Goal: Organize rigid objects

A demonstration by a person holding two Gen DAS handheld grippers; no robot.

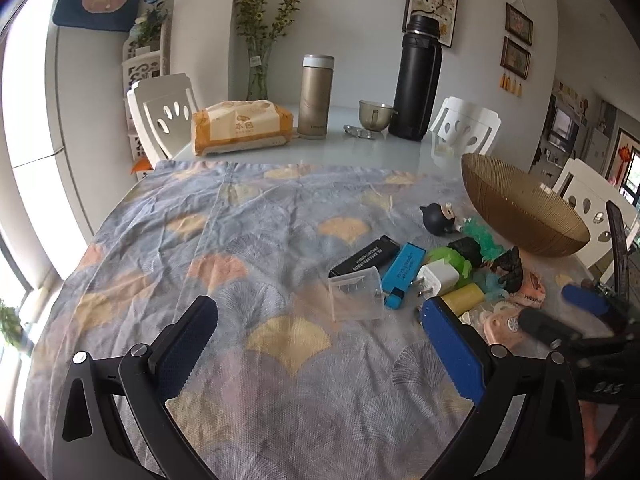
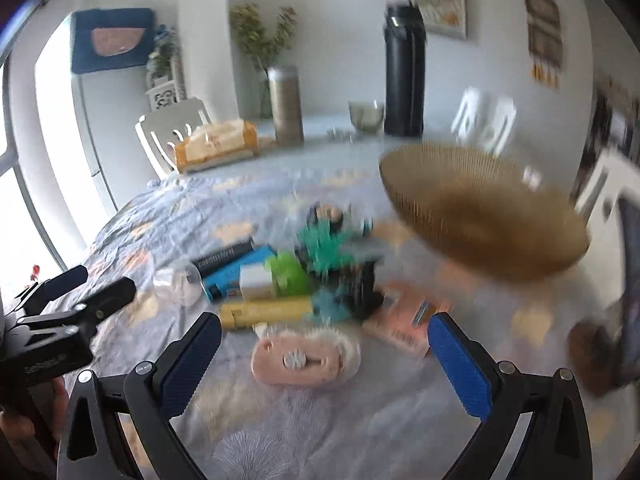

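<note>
A pile of small rigid things lies on the patterned cloth: a black lighter, a blue lighter, a clear plastic cup on its side, a white charger plug, a yellow cylinder, a black round figure, dark and green toys. A gold ribbed bowl stands behind them. My left gripper is open and empty, near the cup. My right gripper is open and empty, just above a pink toy car; this view is blurred.
At the table's far side stand a tissue pack, a gold flask, a tall black thermos and a small glass cup. White chairs ring the table. The right gripper's body shows at the left view's right edge.
</note>
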